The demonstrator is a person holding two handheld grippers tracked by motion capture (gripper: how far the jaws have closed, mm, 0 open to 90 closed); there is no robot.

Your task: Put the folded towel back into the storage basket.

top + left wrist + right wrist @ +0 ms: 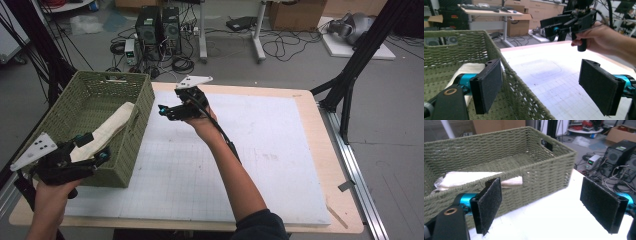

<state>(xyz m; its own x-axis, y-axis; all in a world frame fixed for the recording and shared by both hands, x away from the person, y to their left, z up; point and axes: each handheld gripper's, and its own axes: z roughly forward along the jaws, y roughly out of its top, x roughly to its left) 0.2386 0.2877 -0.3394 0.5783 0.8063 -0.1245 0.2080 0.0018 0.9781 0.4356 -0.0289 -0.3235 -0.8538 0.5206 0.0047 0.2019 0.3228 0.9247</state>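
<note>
While both grippers' fingers gape empty, the towel (111,127) lies in the basket (145,107) — beyond them.

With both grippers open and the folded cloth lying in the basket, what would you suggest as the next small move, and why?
Probably ease the left gripper forward over the near wall of the green basket and down toward the cream cloth. Its jaws stand wide apart astride that wall, gripping nothing, with the cloth just ahead inside. The right gripper hangs open above the white mat, farther from the cloth.

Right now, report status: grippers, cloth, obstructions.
Left gripper open, straddling the basket wall. Right gripper open, above the mat. Cloth inside basket, one end over the rim. Nothing between.
</note>
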